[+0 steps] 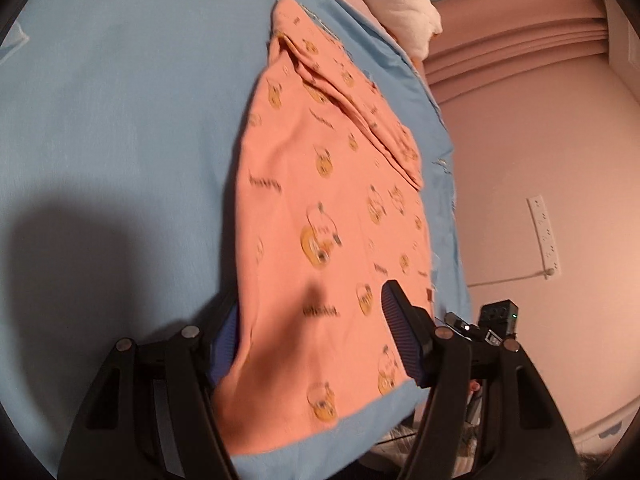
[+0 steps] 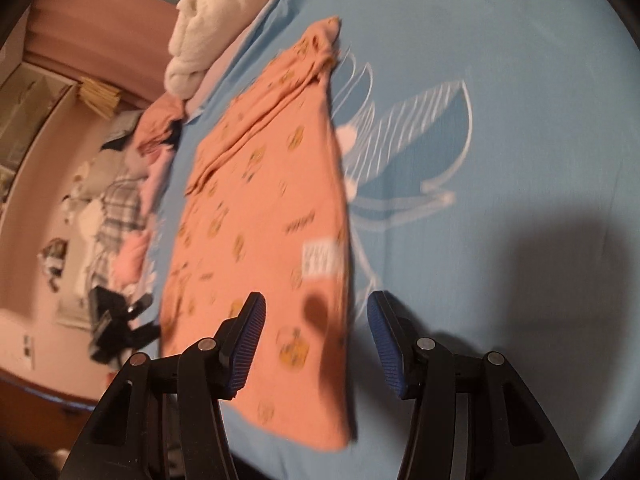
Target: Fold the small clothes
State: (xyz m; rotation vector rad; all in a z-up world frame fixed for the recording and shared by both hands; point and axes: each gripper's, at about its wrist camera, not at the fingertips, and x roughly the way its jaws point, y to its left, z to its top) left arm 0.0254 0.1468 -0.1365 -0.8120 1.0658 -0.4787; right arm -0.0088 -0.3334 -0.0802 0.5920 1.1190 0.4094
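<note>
A small orange garment [image 1: 320,208] with a yellow cartoon print lies spread flat on a blue bed sheet [image 1: 120,120]. It also shows in the right wrist view [image 2: 264,208], with a white label on it. My left gripper [image 1: 310,332] is open, its jaws wide on either side of the garment's near end, one pad partly hidden behind the cloth edge. My right gripper [image 2: 316,344] is open over the garment's near edge, holding nothing. The other gripper [image 2: 116,328] shows at the left of the right wrist view.
A white fluffy blanket [image 2: 208,20] lies at the far end of the bed. A pile of other clothes [image 2: 132,200] lies along the bed's left side. The bed edge [image 1: 452,216] runs close to the garment. A white leaf print [image 2: 420,140] marks the sheet.
</note>
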